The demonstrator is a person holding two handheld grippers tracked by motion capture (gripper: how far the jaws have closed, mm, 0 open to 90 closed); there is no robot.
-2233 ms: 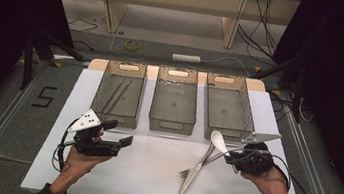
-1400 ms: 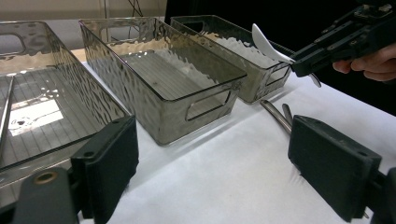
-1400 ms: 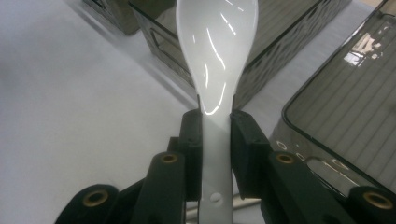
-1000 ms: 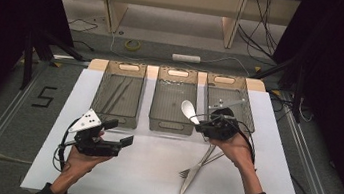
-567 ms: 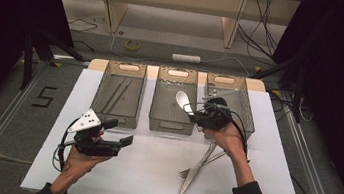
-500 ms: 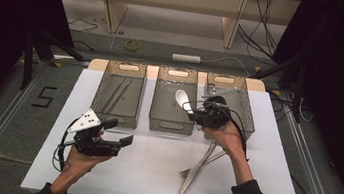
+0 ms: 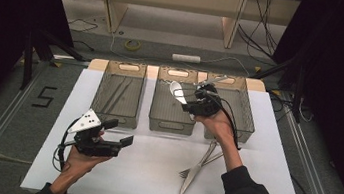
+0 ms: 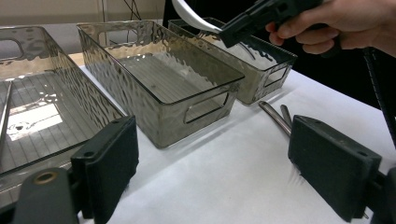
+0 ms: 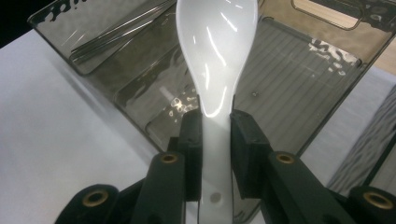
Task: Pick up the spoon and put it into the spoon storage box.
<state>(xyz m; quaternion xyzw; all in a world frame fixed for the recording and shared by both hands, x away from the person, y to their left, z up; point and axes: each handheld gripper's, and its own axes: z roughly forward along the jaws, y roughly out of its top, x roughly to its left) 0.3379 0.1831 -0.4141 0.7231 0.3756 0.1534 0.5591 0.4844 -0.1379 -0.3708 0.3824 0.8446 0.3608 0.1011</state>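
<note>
1. At 7 o'clock, the left gripper is held with jaws wide apart and nothing between them.
2. A fork and knife are left unsorted at 5 o'clock.
3. At 12 o'clock, the glossy white spoon is pinched by the handle in the right gripper, above the middle bin, not yet dropped.

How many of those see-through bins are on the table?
3, in a row at the table's far side: left bin with thin utensils, middle bin under the held white spoon, right bin.
</note>
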